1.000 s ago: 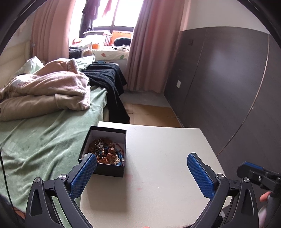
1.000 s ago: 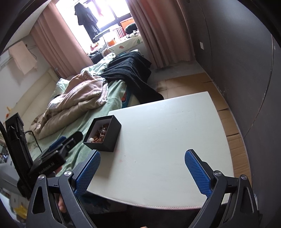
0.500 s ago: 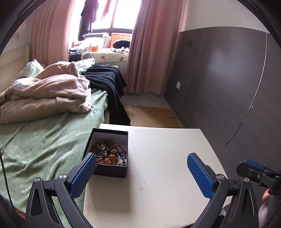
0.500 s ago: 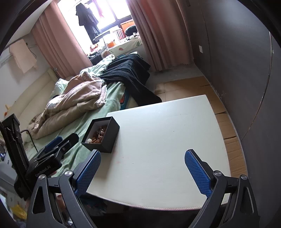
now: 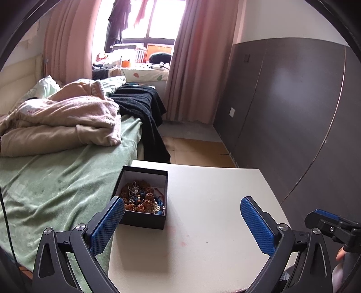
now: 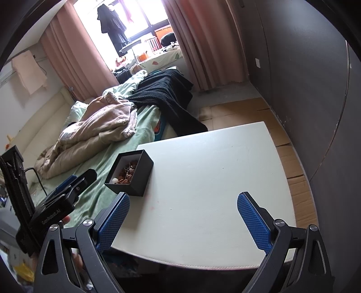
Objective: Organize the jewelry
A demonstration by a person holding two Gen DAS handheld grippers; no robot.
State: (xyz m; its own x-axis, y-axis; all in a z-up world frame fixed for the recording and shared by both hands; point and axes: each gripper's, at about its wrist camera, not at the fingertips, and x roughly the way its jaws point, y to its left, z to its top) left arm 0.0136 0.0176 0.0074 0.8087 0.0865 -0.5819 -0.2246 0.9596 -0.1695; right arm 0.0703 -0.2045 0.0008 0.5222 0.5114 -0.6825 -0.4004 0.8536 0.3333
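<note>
Now black box (image 5: pixel 144 198) of jewelry (image 5: pixel 141 199) on table (image 5: pixel 203 225), both jaws wide, empty.

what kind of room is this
Most likely a bedroom: a bed with a rumpled pink blanket, curtains at a window, and a small white table holding a box of jewelry.

A bed (image 5: pixel 56 180) with a green sheet stands just beside the white surface (image 5: pixel 214 202). A rumpled beige and pink blanket (image 5: pixel 63 121) lies heaped on it, and a black knitted throw (image 5: pixel 144 106) hangs over its far end. Pink curtains (image 5: pixel 198 63) frame a bright window (image 5: pixel 144 20); dark panelling (image 5: pixel 293 101) lines the wall, and cardboard (image 6: pixel 291 157) covers the floor.
</note>
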